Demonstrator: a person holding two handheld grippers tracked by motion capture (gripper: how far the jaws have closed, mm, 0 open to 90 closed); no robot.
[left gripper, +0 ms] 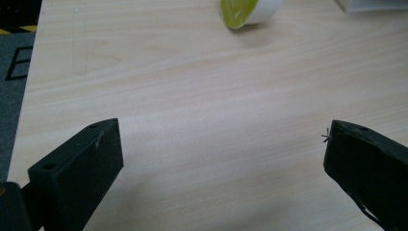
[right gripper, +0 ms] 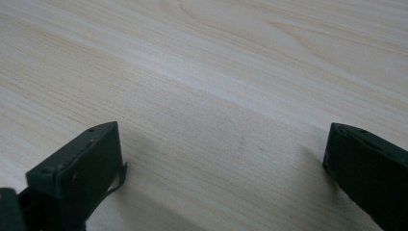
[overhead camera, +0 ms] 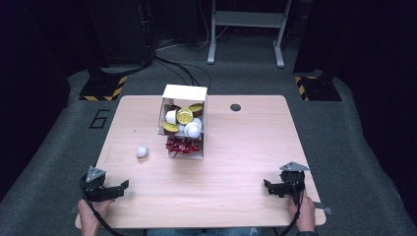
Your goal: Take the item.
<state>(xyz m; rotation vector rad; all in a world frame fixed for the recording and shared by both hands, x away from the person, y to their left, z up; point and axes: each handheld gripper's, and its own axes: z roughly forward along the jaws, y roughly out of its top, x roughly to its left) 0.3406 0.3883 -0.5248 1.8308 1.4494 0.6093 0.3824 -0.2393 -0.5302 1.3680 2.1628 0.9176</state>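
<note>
White capsule [overhead camera: 142, 151] is set loose on the desk [overhead camera: 246, 147] toward its left edge, beside the tipped box [overhead camera: 184, 123]; left gripper [overhead camera: 120, 187] and right gripper [overhead camera: 268, 185] are held wide, empty, at the near corners. Further capsules remain in the box.

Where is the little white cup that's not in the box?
In the high view, the little white cup lies on the table, left of the box, ahead of the left gripper.

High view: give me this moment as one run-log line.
left gripper: open, empty | right gripper: open, empty | loose capsule: on table, left of box | box: holds capsules
</note>
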